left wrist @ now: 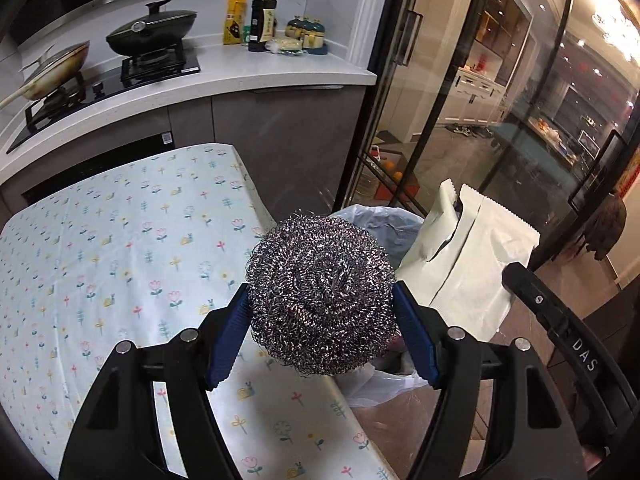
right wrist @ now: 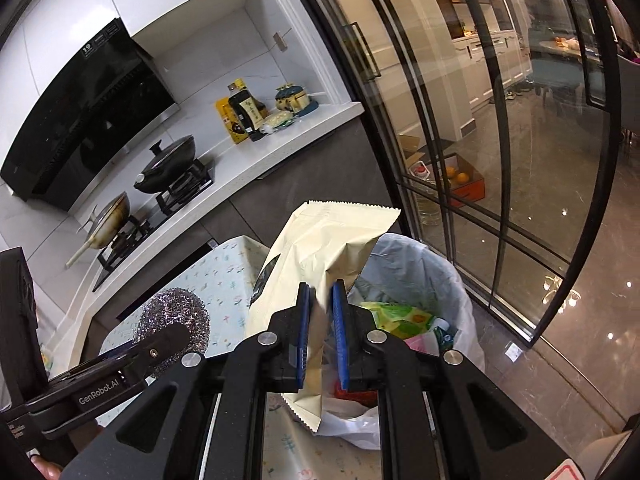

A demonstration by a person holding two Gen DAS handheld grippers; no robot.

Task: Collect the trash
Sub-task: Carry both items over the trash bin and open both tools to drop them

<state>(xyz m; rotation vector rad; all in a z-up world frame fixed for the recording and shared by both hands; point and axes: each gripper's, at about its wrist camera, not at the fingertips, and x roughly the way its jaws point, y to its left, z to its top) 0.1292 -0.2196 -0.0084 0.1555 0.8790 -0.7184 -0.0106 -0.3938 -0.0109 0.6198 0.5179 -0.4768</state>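
Note:
My left gripper (left wrist: 322, 300) is shut on a steel wool scrubber (left wrist: 320, 292), held above the right edge of the flowered table (left wrist: 120, 248), next to the trash bin. The scrubber also shows in the right wrist view (right wrist: 172, 320). My right gripper (right wrist: 320, 300) is shut on a cream snack bag (right wrist: 320, 248), held upright over the near rim of the bin (right wrist: 440, 272). The bag also shows in the left wrist view (left wrist: 468, 264). The bin has a white liner and holds colourful wrappers (right wrist: 404, 316).
A kitchen counter (left wrist: 240, 76) with a stove, a black pot (left wrist: 152, 32), a pan (left wrist: 56, 68) and bottles (left wrist: 262, 20) runs behind the table. Glass sliding doors (right wrist: 460, 160) stand to the right of the bin. A box of oranges (right wrist: 460, 178) sits behind the glass.

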